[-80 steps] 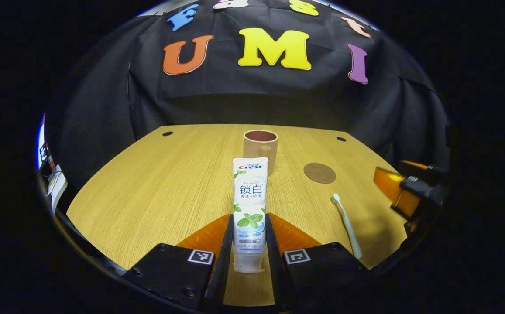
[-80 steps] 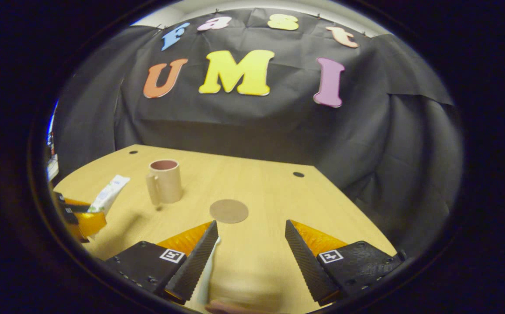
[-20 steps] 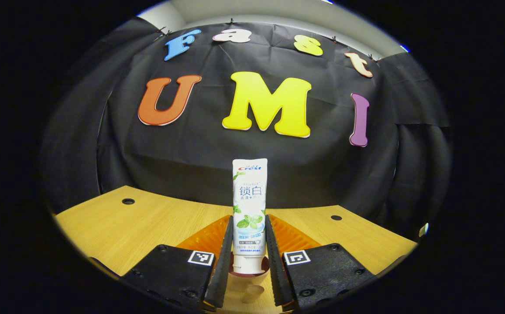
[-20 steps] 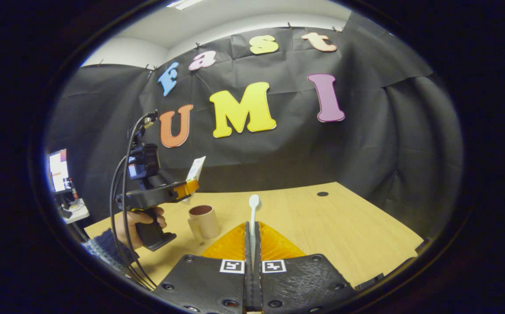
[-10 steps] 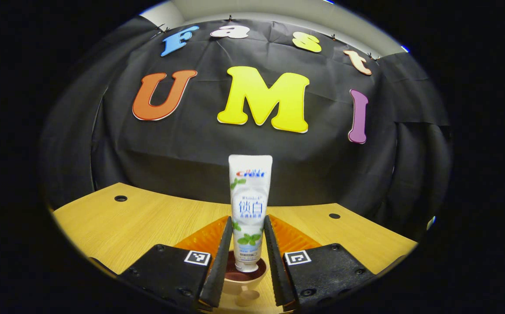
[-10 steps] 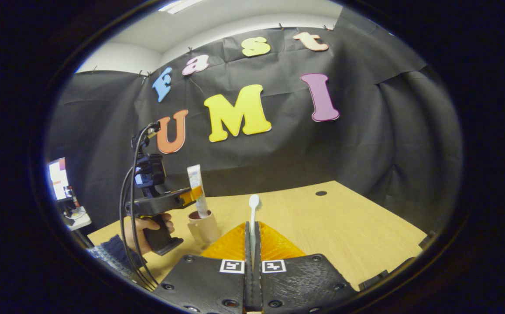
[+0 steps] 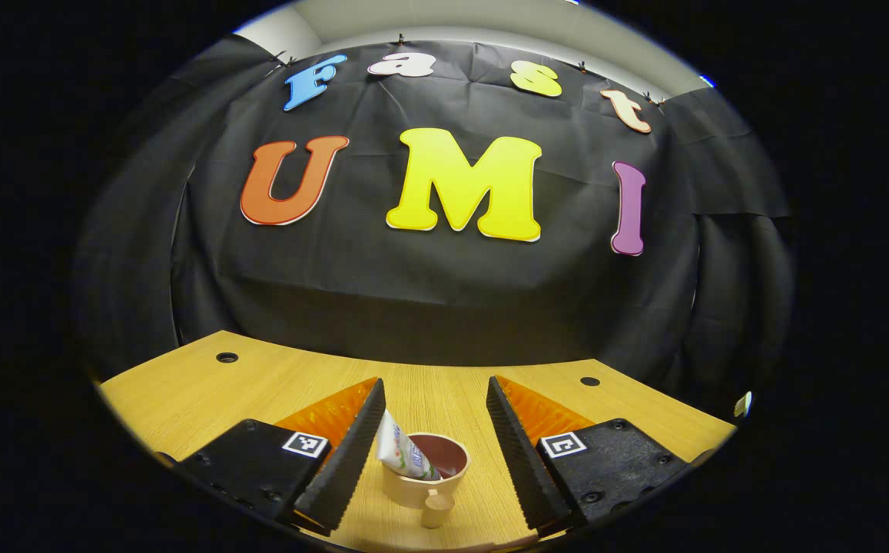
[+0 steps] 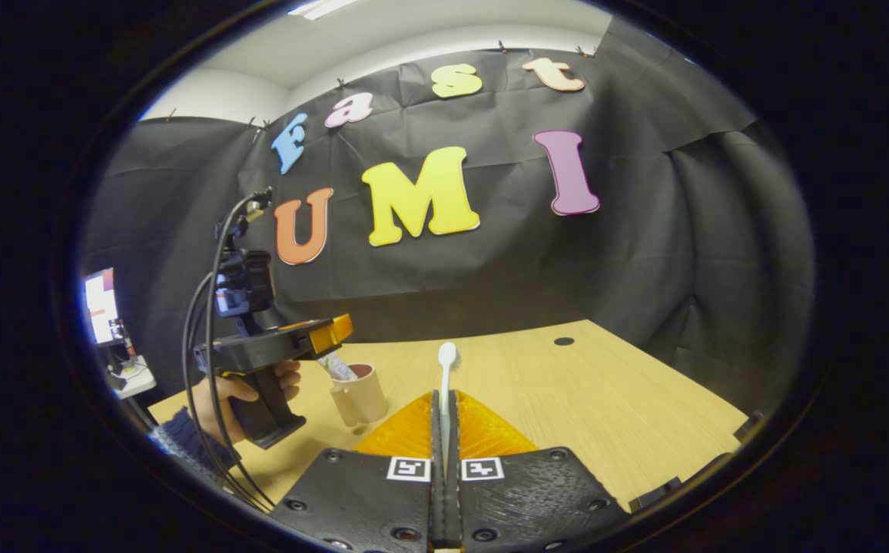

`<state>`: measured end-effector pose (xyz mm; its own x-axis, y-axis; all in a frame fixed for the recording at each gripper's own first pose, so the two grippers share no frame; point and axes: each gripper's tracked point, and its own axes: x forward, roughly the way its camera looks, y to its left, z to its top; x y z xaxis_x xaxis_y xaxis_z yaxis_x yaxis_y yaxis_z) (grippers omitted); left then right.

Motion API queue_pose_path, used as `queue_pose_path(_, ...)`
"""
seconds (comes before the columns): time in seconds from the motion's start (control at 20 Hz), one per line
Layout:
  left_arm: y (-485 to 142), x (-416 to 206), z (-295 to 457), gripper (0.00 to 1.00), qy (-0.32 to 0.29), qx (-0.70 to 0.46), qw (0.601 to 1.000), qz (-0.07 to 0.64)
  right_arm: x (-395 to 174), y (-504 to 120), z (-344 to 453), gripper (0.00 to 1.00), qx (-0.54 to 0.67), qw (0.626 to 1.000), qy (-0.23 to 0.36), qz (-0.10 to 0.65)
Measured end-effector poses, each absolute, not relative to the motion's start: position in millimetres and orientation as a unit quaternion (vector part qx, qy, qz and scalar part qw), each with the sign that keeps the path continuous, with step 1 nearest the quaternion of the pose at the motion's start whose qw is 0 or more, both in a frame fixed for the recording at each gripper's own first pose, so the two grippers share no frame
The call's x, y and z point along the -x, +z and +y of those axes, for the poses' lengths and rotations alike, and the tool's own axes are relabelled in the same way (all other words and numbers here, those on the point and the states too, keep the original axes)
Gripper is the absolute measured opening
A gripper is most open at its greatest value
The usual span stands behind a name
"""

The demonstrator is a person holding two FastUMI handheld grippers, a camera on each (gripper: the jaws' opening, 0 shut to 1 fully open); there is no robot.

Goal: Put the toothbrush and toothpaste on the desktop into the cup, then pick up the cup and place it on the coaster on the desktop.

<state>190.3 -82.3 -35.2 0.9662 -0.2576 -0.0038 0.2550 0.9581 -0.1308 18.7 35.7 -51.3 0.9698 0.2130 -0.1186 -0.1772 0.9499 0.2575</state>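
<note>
You have just let the toothpaste (image 7: 402,455) go: half a second ago your left gripper (image 7: 432,438) was pinching the tube upright over the cup (image 7: 425,480); now its jaws are spread wide and the tube sits in the cup, leaning against the left side of the rim with its upper end sticking out. In the right gripper view you can see the same thing from the side, the tube tilted in the cup (image 8: 359,395) just below the left gripper (image 8: 313,338), which your hand (image 8: 248,388) holds above it.

That settles the first half of the loading, as far as these views tell. The cup stands upright on the worktop (image 7: 183,384), its handle turned toward you.

Your right gripper (image 8: 444,418) has not changed: its jaws are pressed together on the toothbrush (image 8: 446,384), which points forward with the head at the far end, to the right of the cup and apart from it.

So the toothbrush goes in next, and the left gripper should clear the cup's mouth first. Mind the leaning tube; it narrows the opening on that side. The move to the coaster comes after.
</note>
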Motion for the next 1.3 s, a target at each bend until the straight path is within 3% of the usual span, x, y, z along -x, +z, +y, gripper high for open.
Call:
queue_pose_path(0.15,-29.6,-173.2,-74.5,1.0,-0.122,0.061,0.991,-0.006,-18.2,-44.3,32.2,0.0,-0.125,0.987,0.085,0.054)
queue_pose_path(0.55,-65.4,-136.6,-46.1,1.0,-0.114,0.046,0.992,0.005,-34.2,-48.2,54.9,0.0,-0.088,0.992,0.072,0.049)
queue_pose_path(1.1,-20.0,-102.4,14.4,0.98,-0.073,0.045,0.996,-0.003,-88.4,42.0,172.0,0.0,-0.095,0.977,0.188,0.017)
queue_pose_path(1.3,-24.6,-95.2,29.4,0.98,-0.061,0.047,0.997,0.015,-127.5,90.0,203.9,0.01,-0.115,0.969,0.217,-0.036)
